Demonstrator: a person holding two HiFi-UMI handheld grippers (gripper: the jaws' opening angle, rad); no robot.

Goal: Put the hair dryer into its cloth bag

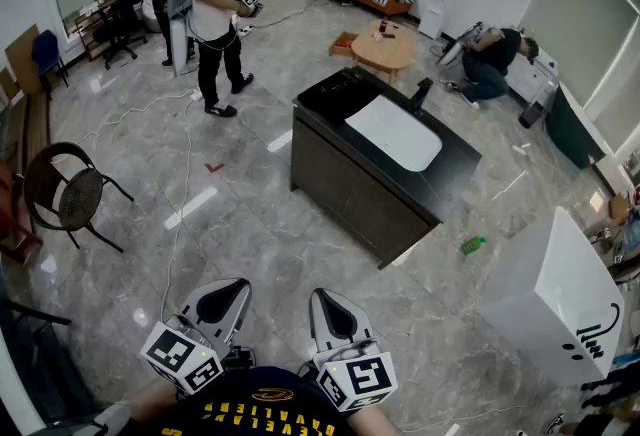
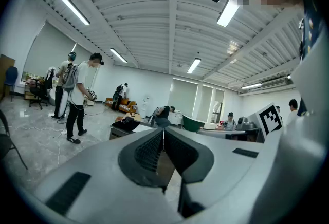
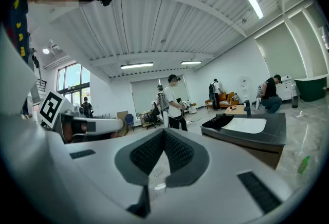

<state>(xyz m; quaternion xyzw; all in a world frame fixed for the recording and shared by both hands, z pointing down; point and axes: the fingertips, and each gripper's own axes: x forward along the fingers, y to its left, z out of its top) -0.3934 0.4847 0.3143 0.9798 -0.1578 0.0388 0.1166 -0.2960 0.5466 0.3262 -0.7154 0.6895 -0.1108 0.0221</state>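
Note:
A dark counter point(image 1: 340, 174) stands in the middle of the room, well ahead of me. A black heap point(image 1: 335, 87) lies at its far left end; whether it is the hair dryer or the cloth bag I cannot tell. Beside it are a white oval shape point(image 1: 395, 132) and a black upright piece point(image 1: 421, 95). The right gripper view shows the same black heap point(image 3: 218, 121) and the white shape point(image 3: 250, 125). My left gripper point(image 1: 225, 302) and right gripper point(image 1: 333, 309) hang side by side close to my body, far from the counter. Both are shut and hold nothing, as the left gripper point(image 2: 163, 133) and right gripper point(image 3: 164, 133) views confirm.
A person point(image 1: 212, 9) stands at the back left, and another crouches point(image 1: 490, 59) at the back right. A black chair point(image 1: 65, 194) is on the left, a white box point(image 1: 555, 294) on the right. A green bottle point(image 1: 472, 245) and cables point(image 1: 185, 174) lie on the floor.

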